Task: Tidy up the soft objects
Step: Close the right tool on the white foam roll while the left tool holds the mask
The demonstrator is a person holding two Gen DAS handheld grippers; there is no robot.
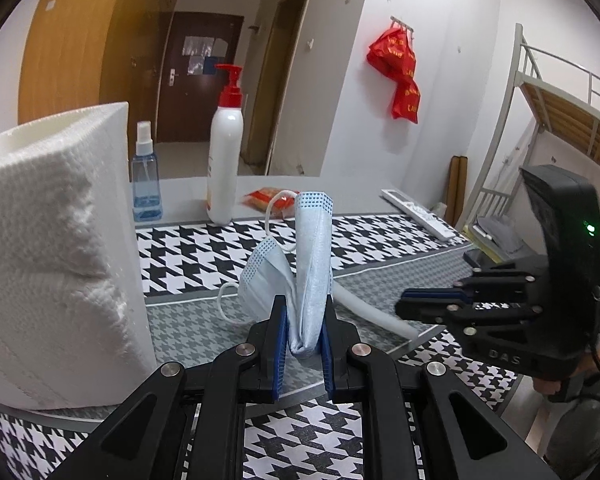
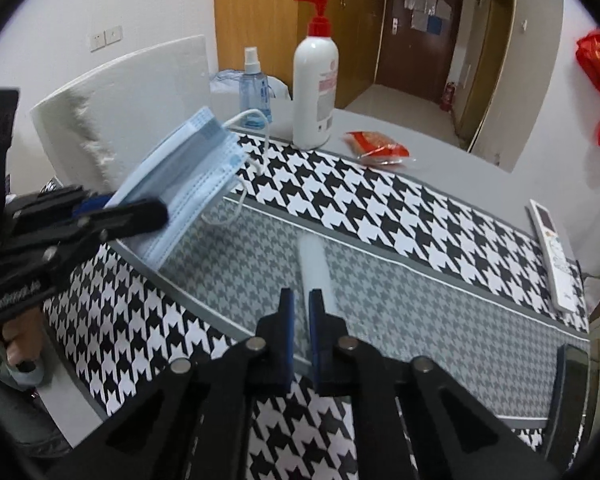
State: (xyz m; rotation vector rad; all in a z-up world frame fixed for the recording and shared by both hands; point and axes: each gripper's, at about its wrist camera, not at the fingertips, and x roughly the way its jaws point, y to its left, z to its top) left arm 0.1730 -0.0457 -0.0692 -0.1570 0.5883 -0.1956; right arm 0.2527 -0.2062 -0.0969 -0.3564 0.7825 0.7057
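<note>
A lived-in dorm-style room. A metal bunk bed [image 1: 556, 92] with wooden slats stands past the bench's right end, red bags [image 1: 398, 72] hang from wall hooks, and a wooden wardrobe [image 1: 76, 44] lines a short hallway to a dark entry door [image 1: 196, 76] with notices taped on it. The bench [image 2: 440, 176] wears a houndstooth cloth [image 2: 420, 216]; along its far edge stand a pump bottle [image 2: 314, 80] and spray bottle [image 2: 254, 88], and a remote [image 2: 554, 256] lies at the right end.
</note>
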